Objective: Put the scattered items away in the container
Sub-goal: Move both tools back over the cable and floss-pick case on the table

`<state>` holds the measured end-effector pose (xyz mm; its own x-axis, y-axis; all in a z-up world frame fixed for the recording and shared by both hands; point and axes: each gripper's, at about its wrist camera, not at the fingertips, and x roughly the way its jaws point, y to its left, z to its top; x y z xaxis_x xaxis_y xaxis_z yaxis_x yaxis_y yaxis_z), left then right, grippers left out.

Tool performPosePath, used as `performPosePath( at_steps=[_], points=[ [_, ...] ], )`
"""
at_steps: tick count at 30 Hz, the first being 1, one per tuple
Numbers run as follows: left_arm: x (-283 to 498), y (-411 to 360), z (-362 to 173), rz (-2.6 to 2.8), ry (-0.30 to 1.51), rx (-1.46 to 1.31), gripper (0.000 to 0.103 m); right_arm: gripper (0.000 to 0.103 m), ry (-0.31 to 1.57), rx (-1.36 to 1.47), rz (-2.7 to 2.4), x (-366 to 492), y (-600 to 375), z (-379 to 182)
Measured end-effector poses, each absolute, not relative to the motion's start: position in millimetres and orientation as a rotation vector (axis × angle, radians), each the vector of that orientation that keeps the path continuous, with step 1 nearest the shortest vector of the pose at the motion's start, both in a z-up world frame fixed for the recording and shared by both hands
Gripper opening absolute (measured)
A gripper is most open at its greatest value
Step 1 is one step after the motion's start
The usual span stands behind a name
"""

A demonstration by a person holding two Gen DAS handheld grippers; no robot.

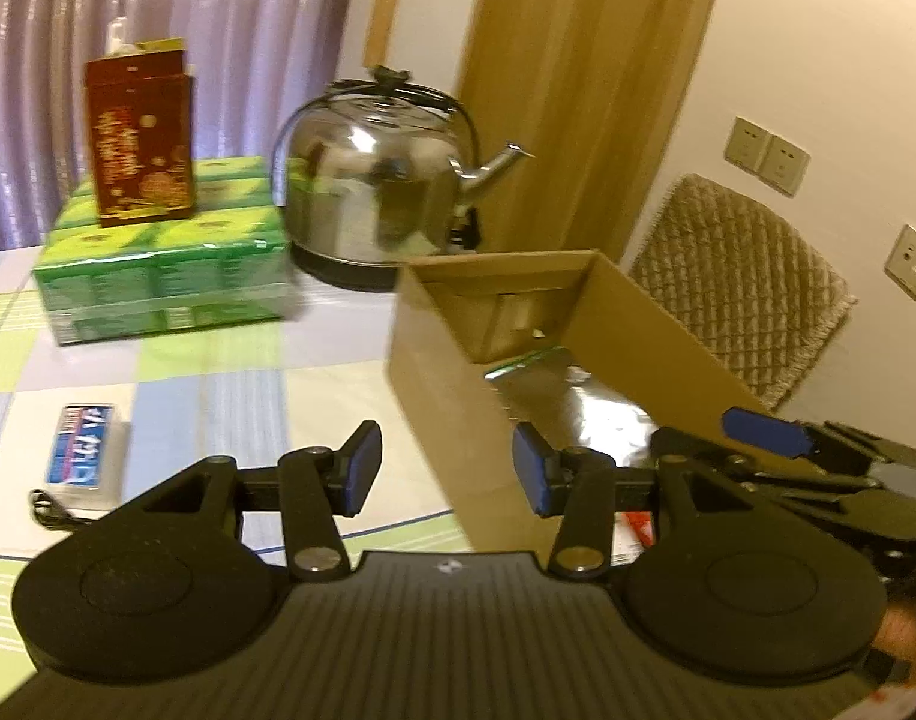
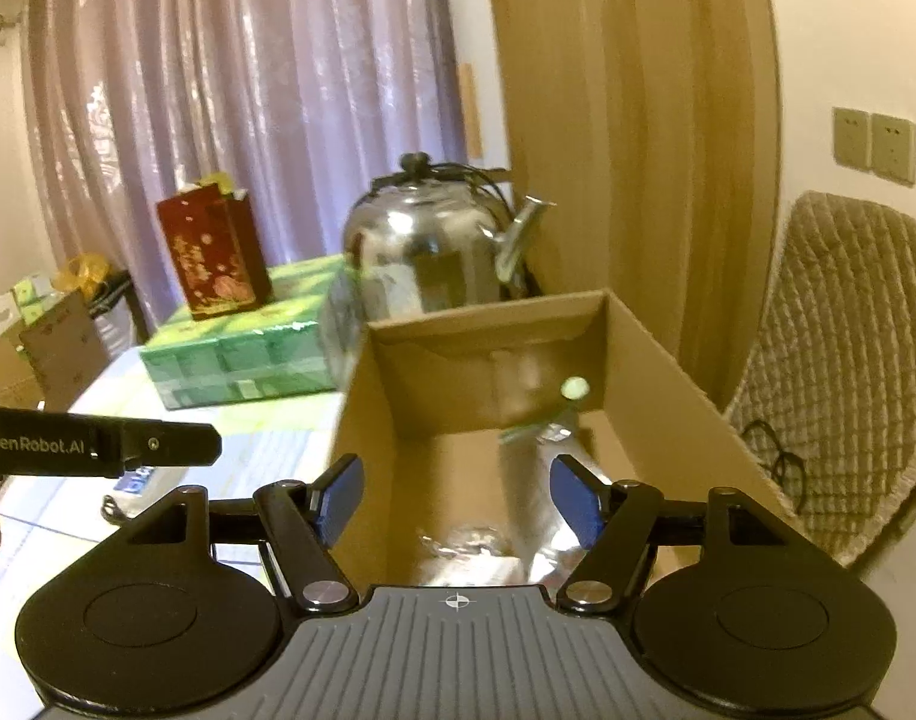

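Over the middle of the right wrist view, the right gripper (image 2: 455, 501) hangs above the open cardboard box (image 2: 655, 354) with its fingers spread wide and nothing between them, and a clear plastic bottle (image 2: 541, 480) lies down inside the box. At the bottom of the left wrist view the left gripper (image 1: 446, 471) is also spread wide and empty, just beside the box's near wall. I think one drop is done, so the next move is to go for the small blue box (image 1: 81, 444) lying on the checked tablecloth (image 1: 218, 372) at the lower left, well apart from the box.
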<state>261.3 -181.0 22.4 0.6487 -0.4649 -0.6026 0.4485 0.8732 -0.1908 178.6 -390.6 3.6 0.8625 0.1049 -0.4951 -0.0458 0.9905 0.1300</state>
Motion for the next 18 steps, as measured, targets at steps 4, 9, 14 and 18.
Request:
performPosePath(
  at_steps=[4, 9, 14, 18],
  points=[
    [264.0, -149.4, 21.1, -0.457, 0.685, -0.022, 0.049, 0.067, 0.512, 0.107, 0.122, 180.7, -372.8, 7.2],
    [269.3, -101.9, 19.1, -0.363, 0.692, -0.040, 0.050, 0.067, 0.487, 0.102, 0.188, 185.2, -344.4, 12.9],
    [271.6, -50.9, 16.4, -0.255, 0.691, -0.030, 0.054, 0.068, 0.473, 0.043, 0.266, 187.2, -306.0, 13.1],
    [272.0, -12.2, 10.4, -0.164, 0.703, -0.022, 0.061, 0.068, 0.474, -0.018, 0.330, 186.6, -278.0, 5.9]
  ],
)
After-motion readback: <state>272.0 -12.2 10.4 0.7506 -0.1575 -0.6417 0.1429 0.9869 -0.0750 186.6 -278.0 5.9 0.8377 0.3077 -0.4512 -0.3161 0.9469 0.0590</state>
